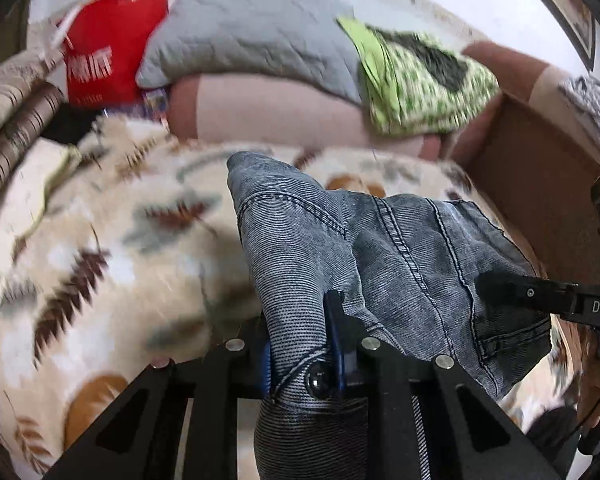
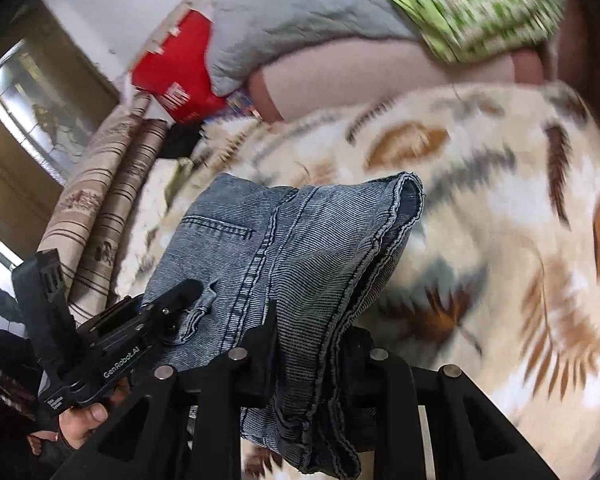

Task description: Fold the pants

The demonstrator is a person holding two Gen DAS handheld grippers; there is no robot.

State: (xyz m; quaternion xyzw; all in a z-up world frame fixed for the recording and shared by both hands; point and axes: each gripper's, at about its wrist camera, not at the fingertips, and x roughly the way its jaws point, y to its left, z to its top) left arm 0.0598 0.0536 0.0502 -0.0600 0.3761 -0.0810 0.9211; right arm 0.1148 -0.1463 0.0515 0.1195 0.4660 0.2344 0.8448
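Grey-blue denim pants (image 1: pixel 364 248) hang bunched above a leaf-patterned blanket (image 1: pixel 112 248). My left gripper (image 1: pixel 300 352) is shut on the waistband by its metal button. My right gripper (image 1: pixel 496 286) reaches in from the right and pinches the denim beside it. In the right wrist view my right gripper (image 2: pixel 308 344) is shut on a folded edge of the pants (image 2: pixel 300 248), and my left gripper (image 2: pixel 180 300) grips the cloth at lower left. The pants are lifted off the blanket (image 2: pixel 500 200).
At the back lie a grey quilted pillow (image 1: pixel 256 36), a red bag (image 1: pixel 108 56), a green patterned cloth (image 1: pixel 424 80) and a pink bolster (image 1: pixel 276 112). A cardboard box (image 1: pixel 540 200) stands at right. Striped folded fabric (image 2: pixel 112 188) lies at left.
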